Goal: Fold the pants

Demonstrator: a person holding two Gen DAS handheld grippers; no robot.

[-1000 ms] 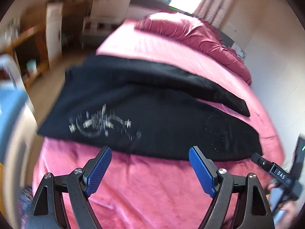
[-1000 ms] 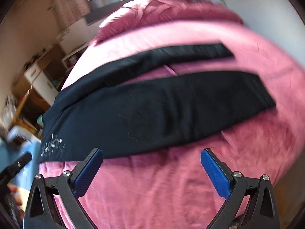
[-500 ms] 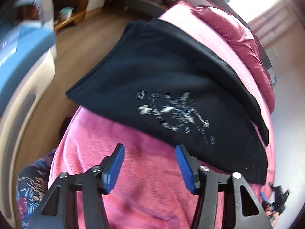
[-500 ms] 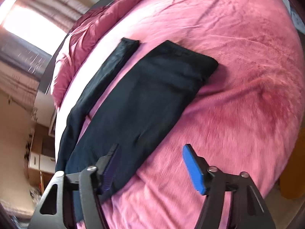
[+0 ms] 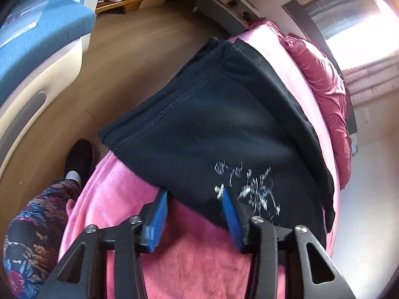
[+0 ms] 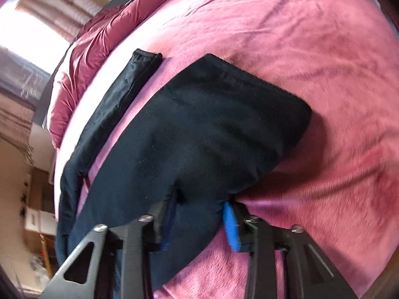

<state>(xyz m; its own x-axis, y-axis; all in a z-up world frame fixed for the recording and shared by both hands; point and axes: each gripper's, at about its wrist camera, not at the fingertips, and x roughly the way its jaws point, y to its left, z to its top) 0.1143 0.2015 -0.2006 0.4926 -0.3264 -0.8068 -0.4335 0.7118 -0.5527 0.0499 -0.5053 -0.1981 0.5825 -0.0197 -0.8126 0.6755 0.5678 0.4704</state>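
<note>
Black pants (image 5: pixel 224 124) lie spread on a pink bed (image 5: pixel 119 199), waist end toward the bed's edge, with a white floral print (image 5: pixel 249 186) near the hem side. My left gripper (image 5: pixel 194 196) is part open, its fingers straddling the near edge of the waist end. In the right wrist view the pants (image 6: pixel 212 124) show both legs, the near leg wide, the far leg (image 6: pixel 124 87) narrow. My right gripper (image 6: pixel 199 206) is part open with the near leg's edge between its blue pads.
A dark red duvet (image 5: pixel 324 74) is bunched at the head of the bed. Wooden floor (image 5: pixel 112 62) and a blue-topped white unit (image 5: pixel 37 37) lie left of the bed. The person's patterned leg (image 5: pixel 32 236) and shoe stand by the bed's edge.
Both grippers moved down and forward to the near edge of the pants and narrowed their opening. The left went to the waist end, the right to the leg end.
</note>
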